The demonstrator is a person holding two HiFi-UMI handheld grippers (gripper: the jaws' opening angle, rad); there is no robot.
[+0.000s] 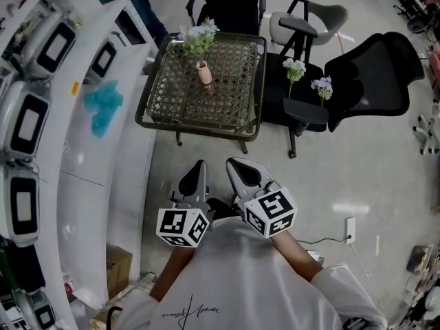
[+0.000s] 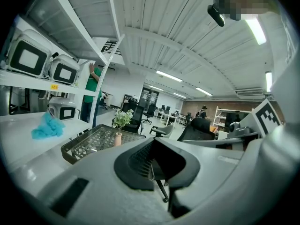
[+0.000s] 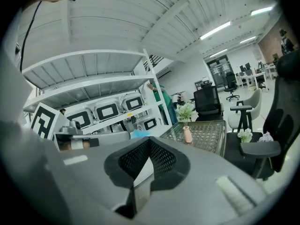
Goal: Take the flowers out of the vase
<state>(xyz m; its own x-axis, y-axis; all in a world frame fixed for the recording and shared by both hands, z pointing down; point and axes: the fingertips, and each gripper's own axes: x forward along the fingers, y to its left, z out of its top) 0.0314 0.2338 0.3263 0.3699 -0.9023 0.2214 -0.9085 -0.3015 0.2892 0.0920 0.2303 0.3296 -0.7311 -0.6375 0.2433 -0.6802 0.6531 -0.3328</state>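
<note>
A small pink vase (image 1: 203,73) stands on a dark wicker table (image 1: 165,108), with a white and green bunch of flowers (image 1: 199,36) in it. Two more flower stems (image 1: 294,67) (image 1: 322,86) lie on the black chair seat to the right of the table. Both grippers are held close to my body, well short of the table. My left gripper (image 1: 200,163) is shut and empty, and my right gripper (image 1: 234,162) beside it also looks shut with nothing in it. The left gripper view shows the vase (image 2: 118,139) far ahead; the right gripper view shows the vase (image 3: 187,135) too.
White shelving (image 1: 75,177) with several white appliances runs along the left, a blue cloth (image 1: 103,105) on it. Black office chairs (image 1: 371,74) and a grey chair (image 1: 302,23) stand right of and behind the table. A cardboard box (image 1: 118,267) sits at lower left. A person in green (image 2: 95,76) stands at the shelves.
</note>
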